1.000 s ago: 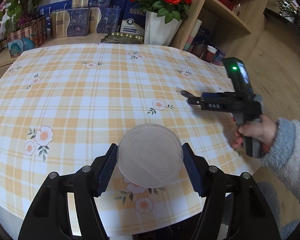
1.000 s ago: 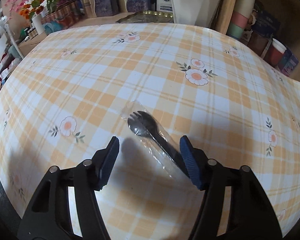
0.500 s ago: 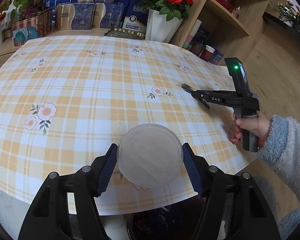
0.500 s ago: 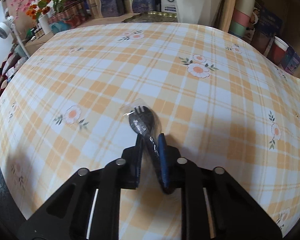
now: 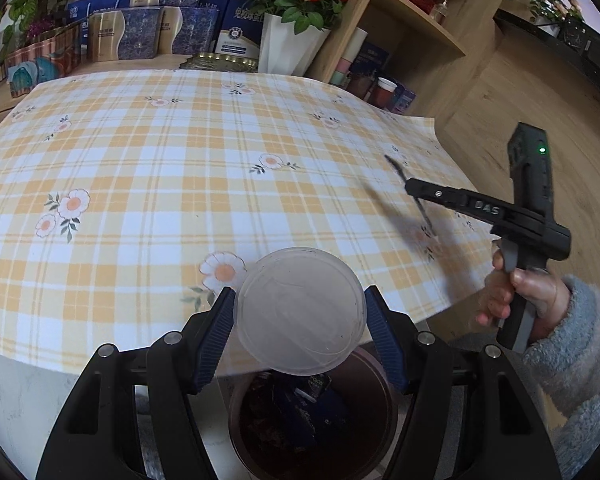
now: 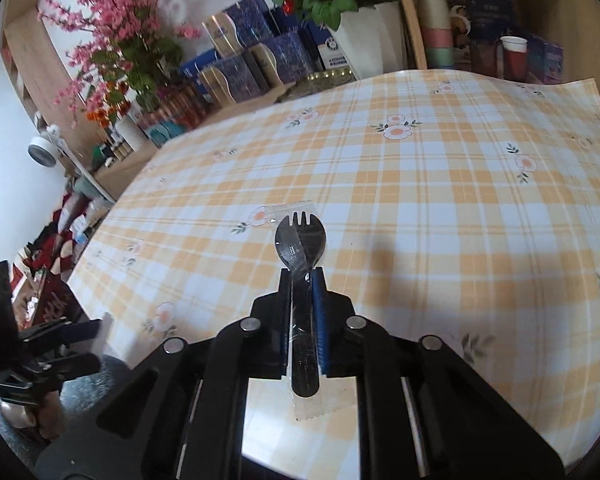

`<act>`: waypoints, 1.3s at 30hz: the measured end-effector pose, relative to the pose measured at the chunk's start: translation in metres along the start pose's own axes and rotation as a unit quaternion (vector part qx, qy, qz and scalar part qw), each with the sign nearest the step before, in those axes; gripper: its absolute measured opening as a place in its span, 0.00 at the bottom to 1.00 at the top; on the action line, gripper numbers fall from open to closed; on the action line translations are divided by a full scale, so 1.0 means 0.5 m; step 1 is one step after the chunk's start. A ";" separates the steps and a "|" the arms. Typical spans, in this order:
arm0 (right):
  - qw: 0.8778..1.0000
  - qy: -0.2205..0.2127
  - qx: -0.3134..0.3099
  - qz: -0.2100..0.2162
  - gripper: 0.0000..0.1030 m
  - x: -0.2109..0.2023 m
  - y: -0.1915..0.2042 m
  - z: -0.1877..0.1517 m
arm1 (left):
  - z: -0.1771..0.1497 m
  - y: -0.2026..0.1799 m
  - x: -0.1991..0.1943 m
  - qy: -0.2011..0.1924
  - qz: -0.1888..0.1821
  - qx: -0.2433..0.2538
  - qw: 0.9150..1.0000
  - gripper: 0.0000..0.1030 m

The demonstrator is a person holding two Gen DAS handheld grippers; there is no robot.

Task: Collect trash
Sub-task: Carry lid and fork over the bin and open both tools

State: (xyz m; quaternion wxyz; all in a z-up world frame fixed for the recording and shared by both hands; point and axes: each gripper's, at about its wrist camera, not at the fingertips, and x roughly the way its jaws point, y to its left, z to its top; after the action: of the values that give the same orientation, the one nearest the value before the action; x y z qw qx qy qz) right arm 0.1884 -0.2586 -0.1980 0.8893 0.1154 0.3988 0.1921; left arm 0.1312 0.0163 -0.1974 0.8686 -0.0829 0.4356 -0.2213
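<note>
The clear plastic lid [image 5: 300, 311] sits clamped edge to edge between the left gripper's [image 5: 300, 322] fingers, and it hangs just past the counter's [image 5: 220, 184] near edge, directly over the dark trash bin [image 5: 312, 420] below. That is the relation that counts: bin mouth straight beneath the lid, so a release looks like all that is needed on this side. Over on the right, the black spork in its clear wrapper [image 6: 300, 248] is pinched by its handle in the right gripper [image 6: 303, 312], fingers pressed together on it, long axis running straight out along them with the tines forward, lifted off the checked cloth. From the left view that gripper hovers over the counter's right corner, well to the right of the bin and farther from it than the left one. Its way to the bin looks open: bare cloth, then the edge, then the floor. The one thing to watch, I'd judge, is the left gripper already sitting over the bin mouth.
</note>
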 end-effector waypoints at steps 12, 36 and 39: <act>0.999 -0.044 -0.003 -0.004 0.14 -0.154 0.071 -0.121 | -0.089 -0.057 -0.004 0.043 0.009 0.036 0.998 0.62; 0.998 -0.032 0.045 -0.024 0.14 -0.216 0.064 -0.265 | -0.209 -0.125 0.115 0.177 0.053 0.145 0.972 0.62; 0.998 -0.032 0.045 -0.024 0.14 -0.215 0.064 -0.265 | -0.210 -0.127 0.117 0.180 0.049 0.148 0.971 0.62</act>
State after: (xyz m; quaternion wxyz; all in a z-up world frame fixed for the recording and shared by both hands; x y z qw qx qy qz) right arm 0.0154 -0.2695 -0.2020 0.9000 0.1517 0.3808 0.1484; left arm 0.0587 -0.0614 -0.2817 0.7882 0.1089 0.5507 -0.2522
